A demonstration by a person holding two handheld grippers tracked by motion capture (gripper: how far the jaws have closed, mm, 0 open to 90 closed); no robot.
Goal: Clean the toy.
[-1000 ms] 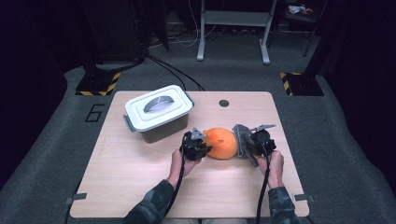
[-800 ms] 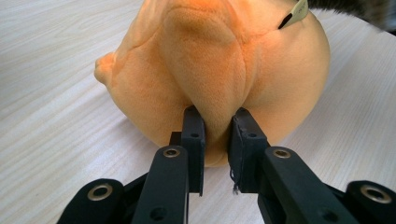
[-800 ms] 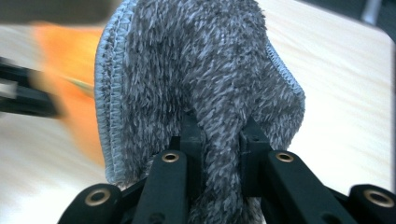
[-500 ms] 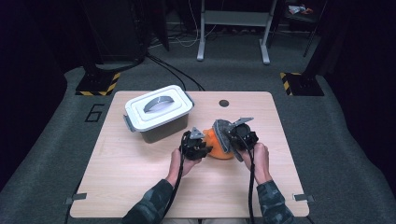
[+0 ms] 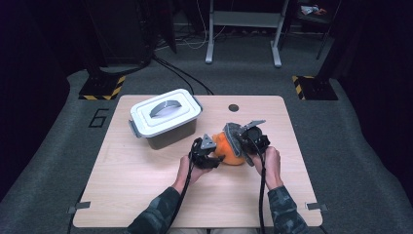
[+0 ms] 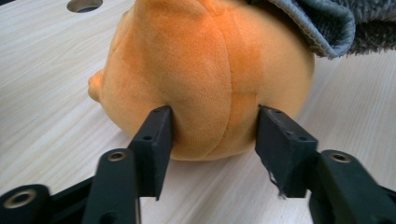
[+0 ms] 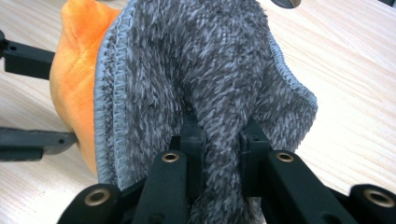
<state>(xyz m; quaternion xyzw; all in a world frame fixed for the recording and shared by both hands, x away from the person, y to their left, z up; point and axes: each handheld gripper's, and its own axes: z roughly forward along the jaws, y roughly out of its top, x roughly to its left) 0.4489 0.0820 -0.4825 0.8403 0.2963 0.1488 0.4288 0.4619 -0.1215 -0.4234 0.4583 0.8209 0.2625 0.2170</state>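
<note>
Orange plush toy: sitting on the wooden surface, lower centre of the high view, right between the two hands; in the left claw's view it takes up the upper middle, resting on its rounded underside.

Left claw: its jaws have just been opening, and now they stand at a middling width to either side of the plush body, barely dimpling the fabric. My read: it's letting go, its job of steadying the toy about done.

Right claw: clamped narrow on a fold of the grey fuzzy cloth, pinching it so the rest can drape.

Grey cloth on the toy: laid against the toy's right-hand side and top, stitched edge hugging the orange. Looks like wiping or wrapping is the work here.

Lidded bin: upper left of the surface, lid on, well apart from the action.

Next, I'd guess: the cloth hand carries on alone over the plush.
</note>
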